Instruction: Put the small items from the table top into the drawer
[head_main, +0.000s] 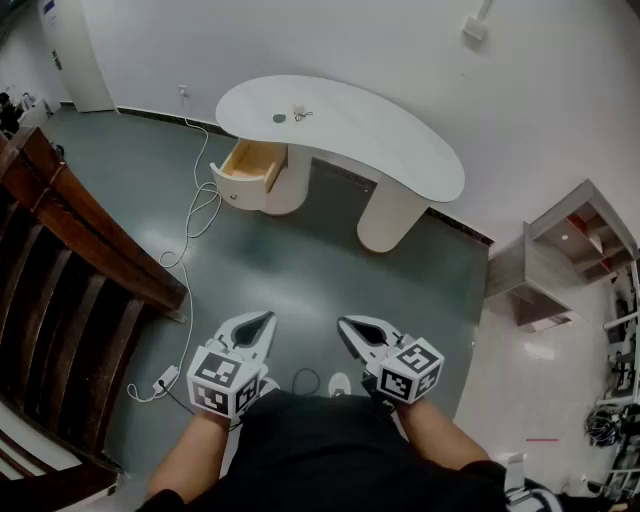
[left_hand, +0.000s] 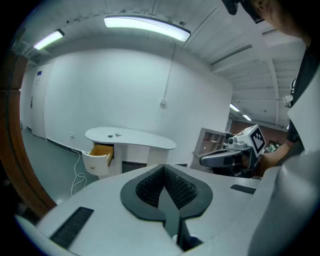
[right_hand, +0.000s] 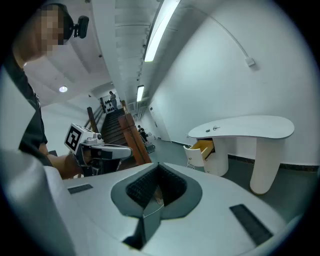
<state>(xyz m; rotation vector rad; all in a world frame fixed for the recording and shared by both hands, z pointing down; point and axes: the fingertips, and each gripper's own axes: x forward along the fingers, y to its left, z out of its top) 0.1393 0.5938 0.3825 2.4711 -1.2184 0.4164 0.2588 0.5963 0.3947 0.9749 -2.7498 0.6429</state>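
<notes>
A white kidney-shaped table (head_main: 400, 150) stands far ahead by the wall. On its left end lie a small dark round item (head_main: 279, 118) and a small key-like item (head_main: 299, 114). Under that end a wooden drawer (head_main: 248, 168) stands pulled open. My left gripper (head_main: 263, 321) and right gripper (head_main: 346, 325) hang side by side close to my body, well short of the table. Both are shut with nothing between the pads. The left gripper view shows the table (left_hand: 145, 140) and drawer (left_hand: 100, 153) in the distance. So does the right gripper view, with table (right_hand: 260, 128) and drawer (right_hand: 203, 148).
A dark wooden staircase (head_main: 70, 260) runs along the left. A white cable (head_main: 196, 215) trails over the grey floor from the wall to a power strip (head_main: 165, 378). A low shelf unit (head_main: 570, 250) stands at the right.
</notes>
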